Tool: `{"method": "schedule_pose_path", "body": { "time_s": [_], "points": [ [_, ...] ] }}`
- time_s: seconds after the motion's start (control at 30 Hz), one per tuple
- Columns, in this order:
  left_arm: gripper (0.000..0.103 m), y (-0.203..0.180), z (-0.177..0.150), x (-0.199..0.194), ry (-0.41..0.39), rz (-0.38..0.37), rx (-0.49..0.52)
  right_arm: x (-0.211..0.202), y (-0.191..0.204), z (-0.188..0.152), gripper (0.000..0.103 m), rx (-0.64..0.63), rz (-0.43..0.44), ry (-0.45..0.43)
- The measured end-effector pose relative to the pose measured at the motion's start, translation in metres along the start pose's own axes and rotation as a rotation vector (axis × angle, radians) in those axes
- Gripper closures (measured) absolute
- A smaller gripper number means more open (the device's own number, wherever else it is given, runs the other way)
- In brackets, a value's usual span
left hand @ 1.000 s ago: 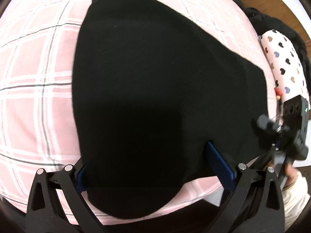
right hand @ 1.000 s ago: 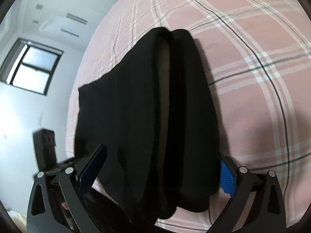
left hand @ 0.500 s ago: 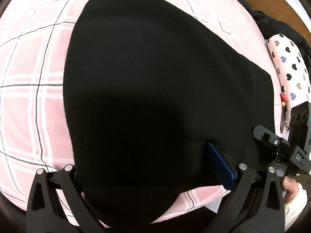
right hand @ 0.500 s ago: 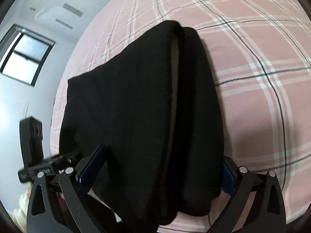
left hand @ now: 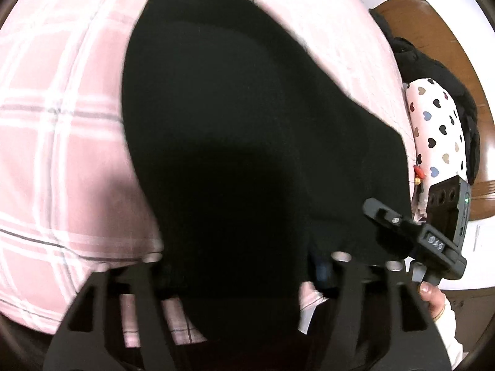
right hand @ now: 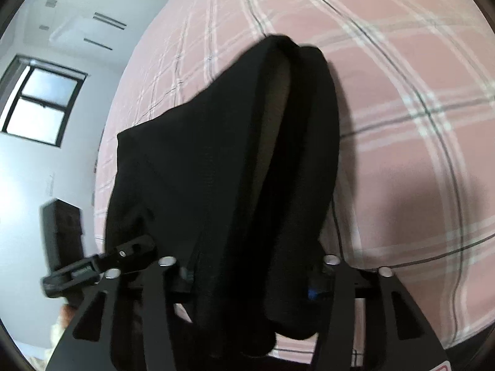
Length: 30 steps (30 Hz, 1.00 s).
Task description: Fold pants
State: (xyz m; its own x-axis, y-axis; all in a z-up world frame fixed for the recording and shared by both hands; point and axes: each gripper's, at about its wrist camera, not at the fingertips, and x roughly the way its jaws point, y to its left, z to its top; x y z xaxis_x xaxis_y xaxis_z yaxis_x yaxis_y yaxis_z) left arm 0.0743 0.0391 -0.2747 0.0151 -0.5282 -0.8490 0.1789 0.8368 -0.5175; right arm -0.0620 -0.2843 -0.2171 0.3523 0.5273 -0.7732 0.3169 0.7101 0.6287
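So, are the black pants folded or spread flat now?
Folded: in the right wrist view the black pants show two stacked layers with a gap between, lying on the pink bedsheet.

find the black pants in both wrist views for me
Left wrist: black pants fill the centre, running down between the left tongs.
Right wrist: pants hang centre-left, between the right tongs.
Shared landmark: pink plaid bedsheet.

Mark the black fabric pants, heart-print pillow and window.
black fabric pants (left hand: 247, 142): left wrist view, broad flat panel.
heart-print white pillow (left hand: 439, 126): left wrist view, middle.
dark-framed window (right hand: 40, 102): right wrist view, crossbar.
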Motion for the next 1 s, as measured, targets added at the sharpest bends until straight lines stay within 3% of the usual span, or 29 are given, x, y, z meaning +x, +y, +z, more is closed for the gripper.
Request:
{"method": "schedule_pose_path", "body": {
  "time_s": [0.07,0.13,0.17,0.27,0.37,0.77,1.0],
  "points": [
    [0.019,0.001,0.002,0.006,-0.008,-0.053,-0.002,0.004,-0.005,0.001,0.042,0.022,0.027,-0.006],
    [0.017,-0.005,0.003,0.008,-0.013,-0.029,0.001,0.004,-0.001,0.001,0.049,0.011,0.019,-0.023],
    [0.020,-0.009,0.004,0.009,-0.015,-0.005,0.008,0.002,0.001,0.000,0.057,0.000,0.020,-0.027],
    [0.055,-0.011,0.002,-0.004,-0.038,-0.007,0.009,-0.006,0.014,-0.004,0.063,-0.022,0.014,-0.043],
    [0.061,-0.008,-0.004,-0.021,-0.063,-0.065,-0.013,-0.014,0.025,-0.010,0.064,-0.035,0.028,-0.044],
    [0.062,-0.041,-0.080,-0.079,-0.091,-0.078,0.033,-0.059,0.031,-0.080,0.065,-0.050,0.091,0.014],
    [0.062,-0.064,-0.111,-0.131,-0.154,-0.081,0.102,-0.099,0.057,-0.100,0.065,-0.133,0.120,-0.030]
  ]
}}
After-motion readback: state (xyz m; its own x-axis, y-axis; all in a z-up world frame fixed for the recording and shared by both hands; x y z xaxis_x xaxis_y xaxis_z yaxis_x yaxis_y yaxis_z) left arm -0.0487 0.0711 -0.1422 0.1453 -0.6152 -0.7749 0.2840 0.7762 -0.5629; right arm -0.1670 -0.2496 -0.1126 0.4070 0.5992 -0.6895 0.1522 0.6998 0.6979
